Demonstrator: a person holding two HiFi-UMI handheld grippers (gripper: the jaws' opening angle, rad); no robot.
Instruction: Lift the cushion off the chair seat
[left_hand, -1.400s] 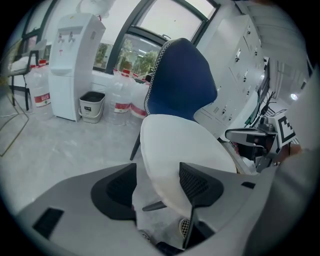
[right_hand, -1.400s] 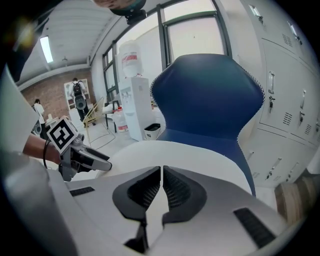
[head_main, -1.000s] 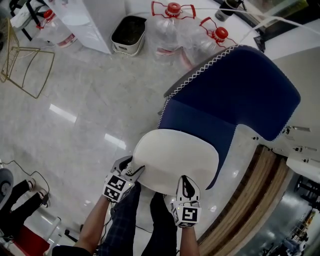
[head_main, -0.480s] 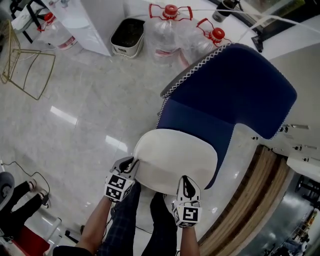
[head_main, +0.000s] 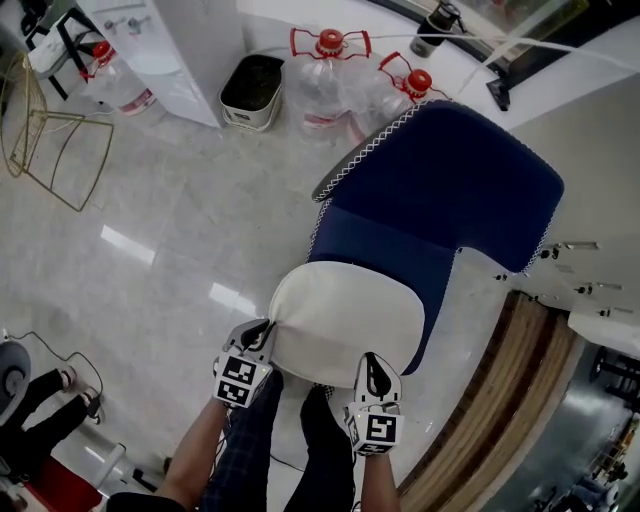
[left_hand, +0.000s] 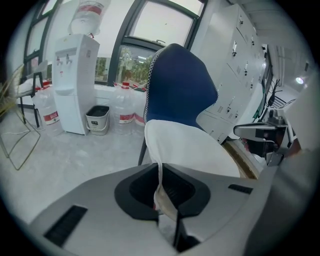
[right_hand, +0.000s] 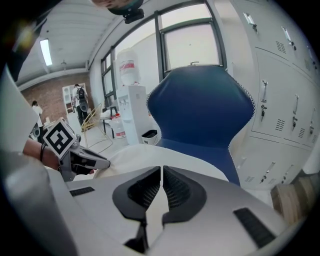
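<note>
Your left gripper (head_main: 262, 333), jaws just closed, and right gripper (head_main: 368, 366) pinch the near edge of the cream fabric cushion (head_main: 345, 318) (likely soft, light, floppy: grip the corners)

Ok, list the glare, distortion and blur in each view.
Head view: sharp, with white glare streaks on the glossy floor. Left gripper view: fisheye bending, black corners, the window washed out. Right gripper view: same fisheye rim, the window also blown white, the ceiling light glaring.
</note>
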